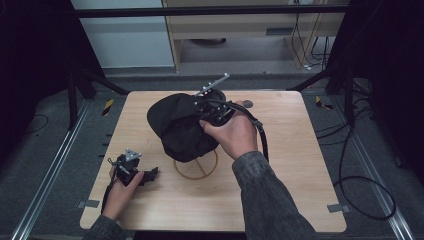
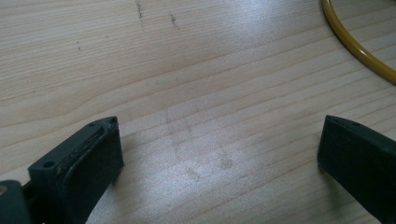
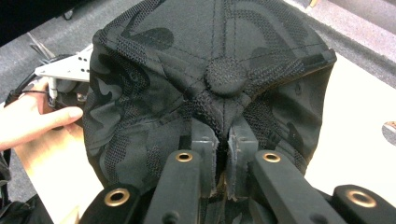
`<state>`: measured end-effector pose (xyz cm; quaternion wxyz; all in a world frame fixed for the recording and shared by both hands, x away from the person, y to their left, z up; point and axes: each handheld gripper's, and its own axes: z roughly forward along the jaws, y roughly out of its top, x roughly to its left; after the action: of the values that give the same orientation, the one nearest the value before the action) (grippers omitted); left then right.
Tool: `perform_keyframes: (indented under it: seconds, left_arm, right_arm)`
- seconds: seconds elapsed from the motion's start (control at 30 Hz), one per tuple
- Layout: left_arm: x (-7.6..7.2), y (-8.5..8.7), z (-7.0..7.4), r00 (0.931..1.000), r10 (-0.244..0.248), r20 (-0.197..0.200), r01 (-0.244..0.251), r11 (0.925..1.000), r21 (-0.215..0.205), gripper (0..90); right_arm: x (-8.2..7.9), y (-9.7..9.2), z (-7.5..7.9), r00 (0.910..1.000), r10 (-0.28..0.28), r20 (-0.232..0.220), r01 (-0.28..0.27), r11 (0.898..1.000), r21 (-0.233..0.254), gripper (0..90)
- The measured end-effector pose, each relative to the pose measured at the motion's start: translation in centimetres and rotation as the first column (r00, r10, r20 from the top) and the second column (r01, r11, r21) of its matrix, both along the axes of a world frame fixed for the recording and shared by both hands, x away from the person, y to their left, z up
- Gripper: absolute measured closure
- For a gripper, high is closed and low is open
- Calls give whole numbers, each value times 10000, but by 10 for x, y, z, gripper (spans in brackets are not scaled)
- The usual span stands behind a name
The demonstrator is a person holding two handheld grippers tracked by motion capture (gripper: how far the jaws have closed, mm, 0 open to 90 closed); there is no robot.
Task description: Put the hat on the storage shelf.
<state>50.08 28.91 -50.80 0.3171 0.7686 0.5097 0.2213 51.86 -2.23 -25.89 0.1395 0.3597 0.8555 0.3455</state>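
Observation:
A black camouflage cap (image 1: 177, 125) hangs above a yellow wire ring stand (image 1: 196, 167) at the middle of the wooden table (image 1: 290, 165). My right gripper (image 1: 205, 116) is shut on the cap's fabric just below the crown button (image 3: 225, 76); its jaws pinch the cloth (image 3: 223, 154). My left gripper (image 1: 150, 173) rests low near the table's front left, open, with bare wood between its fingers (image 2: 84, 158). An arc of the yellow ring (image 2: 355, 44) curves through the top right of the left gripper view.
A small round grey disc (image 1: 247, 104) lies on the table behind the cap. Cables trail on the floor at the right. Metal rails run along both sides of the table, and dark frame legs stand at the back corners.

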Motion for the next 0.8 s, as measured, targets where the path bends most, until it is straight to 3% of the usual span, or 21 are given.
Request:
perform_keyframes:
  seconds: [0.3,0.57,0.8]
  left_arm:
    - [0,0,0,10000,-1,2,1,10000,2,0]
    - [0,0,0,10000,-2,-2,2,10000,0,0]
    - [0,0,0,10000,-18,3,18,10000,2,0]
  right_arm:
    - [0,-1,-1,9999,81,85,-82,9999,124,775]
    - [-1,-5,-2,9999,-38,104,35,9996,281,643]
    - [-6,-11,2,9998,-85,156,78,9989,463,620]
